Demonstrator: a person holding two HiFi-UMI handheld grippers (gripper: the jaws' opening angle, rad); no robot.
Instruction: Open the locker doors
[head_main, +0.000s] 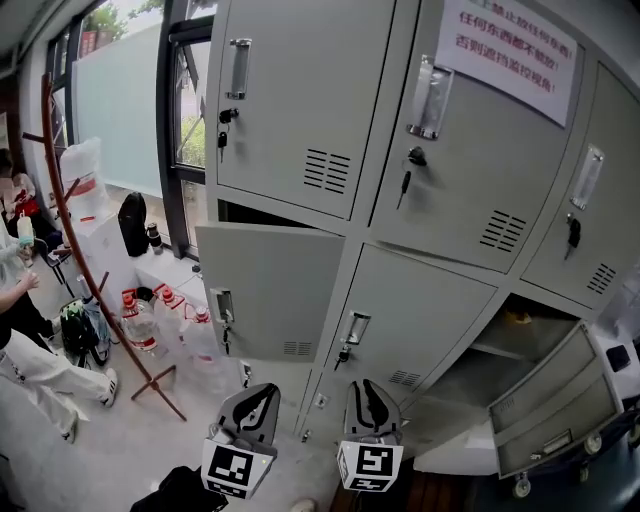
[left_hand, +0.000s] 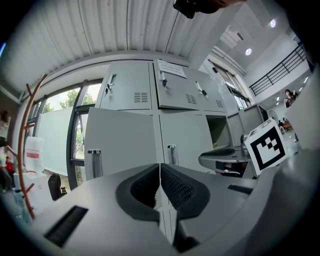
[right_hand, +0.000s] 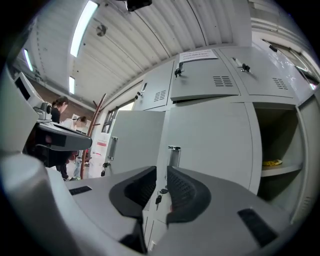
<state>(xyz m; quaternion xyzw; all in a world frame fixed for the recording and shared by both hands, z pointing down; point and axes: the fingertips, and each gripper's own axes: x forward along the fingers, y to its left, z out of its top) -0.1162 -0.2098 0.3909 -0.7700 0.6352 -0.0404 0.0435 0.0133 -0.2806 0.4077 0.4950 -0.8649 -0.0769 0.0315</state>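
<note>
Though only the gripper views face the jaws | left claw (left_hand: 159, 174) closed, empty | right claw (right_hand: 161, 175) slightly parted, empty

At centre left of the head view a half-open locker door (head_main: 270, 290) juts out into the room, narrowing the way to the closed door (head_main: 410, 315) just right of it. At lower right another open door (head_main: 545, 410) blocks that side. Bare floor (head_main: 120, 450) lies lower left, bounded by a coat stand (head_main: 75, 230) and water bottles (head_main: 150, 322)
</note>
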